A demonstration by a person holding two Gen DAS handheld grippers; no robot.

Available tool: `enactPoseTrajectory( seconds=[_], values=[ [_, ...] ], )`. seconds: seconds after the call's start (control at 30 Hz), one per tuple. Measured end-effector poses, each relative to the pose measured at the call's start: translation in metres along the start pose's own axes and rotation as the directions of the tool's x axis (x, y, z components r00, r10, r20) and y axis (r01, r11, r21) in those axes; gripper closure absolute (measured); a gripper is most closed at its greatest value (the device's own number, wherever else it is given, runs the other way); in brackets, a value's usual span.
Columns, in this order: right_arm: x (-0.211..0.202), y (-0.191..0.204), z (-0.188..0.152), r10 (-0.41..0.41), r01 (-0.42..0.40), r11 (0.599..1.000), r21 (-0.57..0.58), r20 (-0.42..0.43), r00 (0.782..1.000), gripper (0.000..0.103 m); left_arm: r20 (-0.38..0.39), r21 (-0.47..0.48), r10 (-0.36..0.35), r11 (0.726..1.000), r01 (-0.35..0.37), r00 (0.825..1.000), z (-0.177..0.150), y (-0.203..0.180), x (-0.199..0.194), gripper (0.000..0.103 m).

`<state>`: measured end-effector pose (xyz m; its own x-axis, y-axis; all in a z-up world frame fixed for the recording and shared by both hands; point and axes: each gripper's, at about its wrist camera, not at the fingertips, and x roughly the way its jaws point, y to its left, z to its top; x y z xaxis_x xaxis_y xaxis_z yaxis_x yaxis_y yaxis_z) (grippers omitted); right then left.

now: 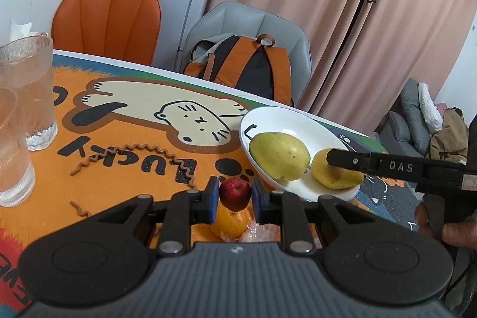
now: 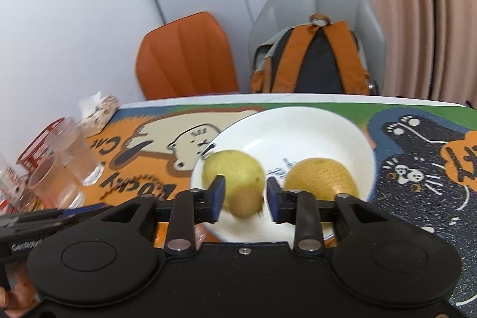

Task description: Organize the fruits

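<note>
Now left tongs (image 1: 234,195) clamp red apple (image 1: 235,192); plate (image 1: 298,121) with two pears lies just right. Right tongs (image 2: 244,198) slack, kiwi (image 2: 246,200) loose between, over plate.

Two pears (image 1: 278,155) (image 1: 335,172), one kiwi (image 2: 245,201), one red apple (image 1: 235,194), one orange (image 1: 231,221), one plate (image 1: 286,121), two glasses (image 1: 29,91) (image 1: 12,145), two chairs (image 1: 108,20) (image 1: 247,20).
</note>
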<state>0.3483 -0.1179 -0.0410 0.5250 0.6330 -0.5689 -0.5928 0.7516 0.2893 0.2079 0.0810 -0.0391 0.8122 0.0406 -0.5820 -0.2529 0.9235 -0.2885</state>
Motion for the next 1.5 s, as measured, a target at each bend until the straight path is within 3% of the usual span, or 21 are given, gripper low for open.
enactPoseTrajectory(
  seconds=[0.1, 0.43, 1.1, 1.33, 1.5],
  values=[
    [-0.001, -0.005, 0.000, -0.002, 0.002, 1.000, 0.009, 0.001, 1.000, 0.061, -0.002, 0.004, 0.000, 1.000, 0.000, 1.000, 0.001, -0.002, 0.002, 0.082],
    [-0.018, -0.026, -0.012, -0.013, 0.013, 0.999, 0.041, -0.017, 1.000, 0.060, 0.000, 0.033, -0.033, 0.999, 0.033, 0.999, 0.008, -0.024, 0.013, 0.082],
    [-0.066, -0.075, -0.031, -0.120, 0.117, 0.985, 0.129, 0.014, 0.993, 0.058, -0.051, 0.094, -0.134, 0.986, 0.139, 0.990, 0.022, -0.078, 0.062, 0.082],
    [-0.072, -0.086, -0.037, -0.133, 0.129, 0.979, 0.156, 0.012, 0.991, 0.057, -0.080, 0.085, -0.139, 0.986, 0.146, 0.987, 0.020, -0.092, 0.078, 0.081],
    [-0.073, -0.091, -0.040, -0.132, 0.127, 0.977, 0.168, 0.016, 0.991, 0.055, -0.083, 0.066, -0.097, 0.993, 0.102, 0.992, 0.019, -0.090, 0.080, 0.075]
  ],
)
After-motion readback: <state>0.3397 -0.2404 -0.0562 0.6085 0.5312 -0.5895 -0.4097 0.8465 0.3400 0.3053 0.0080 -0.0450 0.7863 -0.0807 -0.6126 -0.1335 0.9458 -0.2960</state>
